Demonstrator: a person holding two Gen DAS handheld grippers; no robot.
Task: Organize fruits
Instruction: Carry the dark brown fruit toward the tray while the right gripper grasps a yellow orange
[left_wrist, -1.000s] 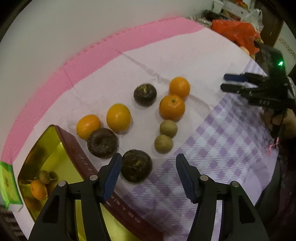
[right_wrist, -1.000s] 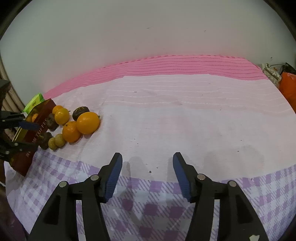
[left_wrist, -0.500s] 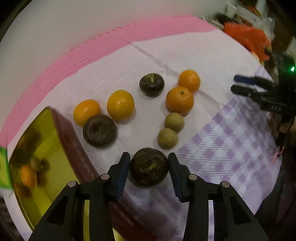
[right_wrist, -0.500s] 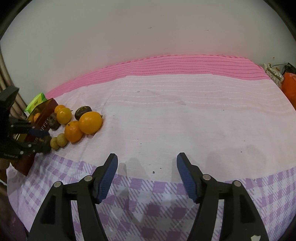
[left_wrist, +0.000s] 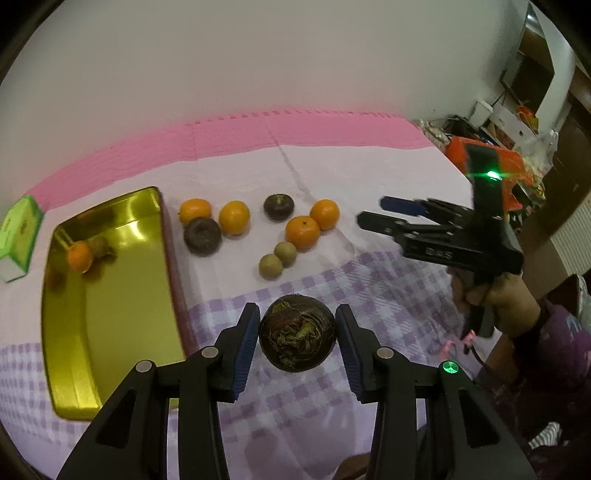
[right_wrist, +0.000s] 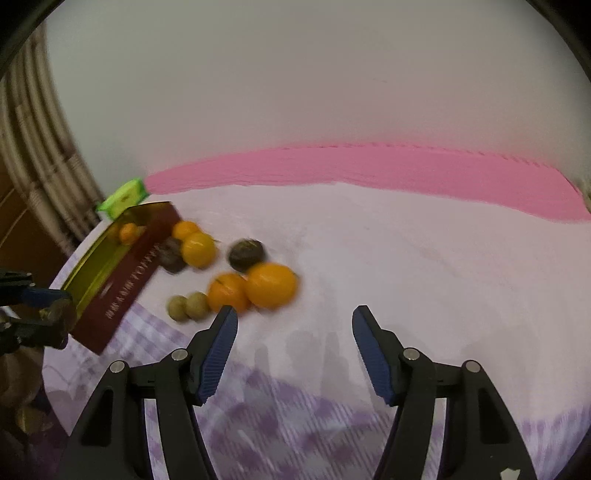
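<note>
My left gripper (left_wrist: 297, 321) is shut on a dark brown round fruit (left_wrist: 297, 338) and holds it above the checked cloth, just right of the gold tin (left_wrist: 110, 295). The tin holds an orange (left_wrist: 79, 256) and a small tan fruit (left_wrist: 99, 244). On the cloth beyond lie several oranges (left_wrist: 234, 218), two more dark fruits (left_wrist: 202, 236) and two small tan fruits (left_wrist: 270, 266). My right gripper (right_wrist: 293, 317) stands open over the cloth with nothing between its fingers, close to the nearest oranges (right_wrist: 271, 284). The left wrist view shows it as well, the right gripper (left_wrist: 375, 210) hanging right of the fruit.
A green box (left_wrist: 20, 236) lies left of the tin. An orange bag (left_wrist: 480, 155) and clutter sit at the far right end of the table. A hand (left_wrist: 495, 295) grips the right tool. A white wall backs the pink cloth edge (right_wrist: 369, 166).
My left gripper closed on the nearest dark fruit and lifted it off the cloth, rolling as it rose. My right gripper opened a little wider and moved left toward the fruit.
</note>
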